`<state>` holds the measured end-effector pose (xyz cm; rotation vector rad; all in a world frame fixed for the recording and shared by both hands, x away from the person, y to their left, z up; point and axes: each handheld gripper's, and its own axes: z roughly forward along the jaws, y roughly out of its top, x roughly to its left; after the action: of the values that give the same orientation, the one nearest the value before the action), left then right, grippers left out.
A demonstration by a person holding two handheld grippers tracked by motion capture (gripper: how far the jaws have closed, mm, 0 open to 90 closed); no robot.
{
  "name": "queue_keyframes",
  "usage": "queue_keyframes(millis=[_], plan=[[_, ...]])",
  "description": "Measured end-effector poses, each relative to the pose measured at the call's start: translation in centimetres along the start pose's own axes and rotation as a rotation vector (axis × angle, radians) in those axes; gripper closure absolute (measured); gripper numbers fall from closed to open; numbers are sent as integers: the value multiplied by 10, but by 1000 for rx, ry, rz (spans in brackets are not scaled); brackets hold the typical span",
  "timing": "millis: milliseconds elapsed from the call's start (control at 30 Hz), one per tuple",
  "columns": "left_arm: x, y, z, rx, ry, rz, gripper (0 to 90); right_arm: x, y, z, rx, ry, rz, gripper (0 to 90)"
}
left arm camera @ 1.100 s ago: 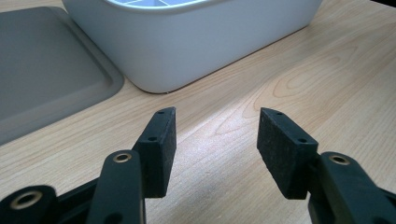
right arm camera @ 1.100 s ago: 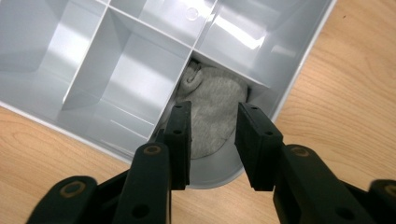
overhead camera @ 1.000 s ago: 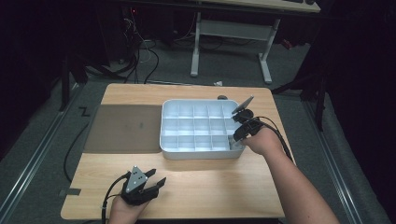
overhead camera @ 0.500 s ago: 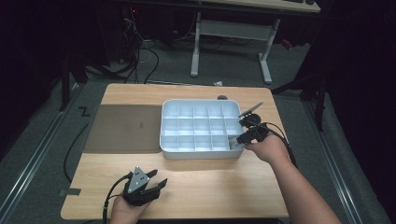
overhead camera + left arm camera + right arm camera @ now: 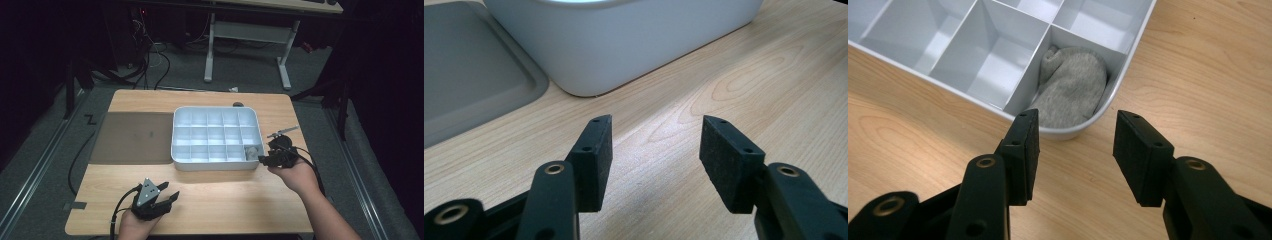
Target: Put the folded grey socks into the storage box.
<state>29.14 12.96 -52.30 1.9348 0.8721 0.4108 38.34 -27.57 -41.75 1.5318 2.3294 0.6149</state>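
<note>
Looking along your right gripper point(image 5: 1075, 131), its jaws have just been opening and hold nothing, while the grey sock point(image 5: 1070, 87) lies directly above them in the tray's point(image 5: 1135, 37) corner compartment.

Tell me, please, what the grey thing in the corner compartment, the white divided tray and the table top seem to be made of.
The grey sock looks like soft knitted fabric: fine ribbed texture, folded and slumped. The tray appears to be smooth moulded plastic, with thin walls and a slight sheen. The table top shows pale wood grain with a matte finish; solid wood or laminate, I cannot tell.
</note>
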Motion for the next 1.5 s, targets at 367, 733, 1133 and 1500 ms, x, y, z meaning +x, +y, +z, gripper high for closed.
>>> queue_keyframes(millis=[367,733,1133,1500], plan=[[-1,-1,2,10,10,-2,478,2,-59,6,-141,43,26,526],[0,-2,5,15,22,-5,471,13,-104,23,-270,66,38,505],[0,-3,1,11,41,-42,464,38,-134,31,-444,98,71,496],[-6,-3,3,13,25,-25,459,30,-155,26,-498,40,77,462]])
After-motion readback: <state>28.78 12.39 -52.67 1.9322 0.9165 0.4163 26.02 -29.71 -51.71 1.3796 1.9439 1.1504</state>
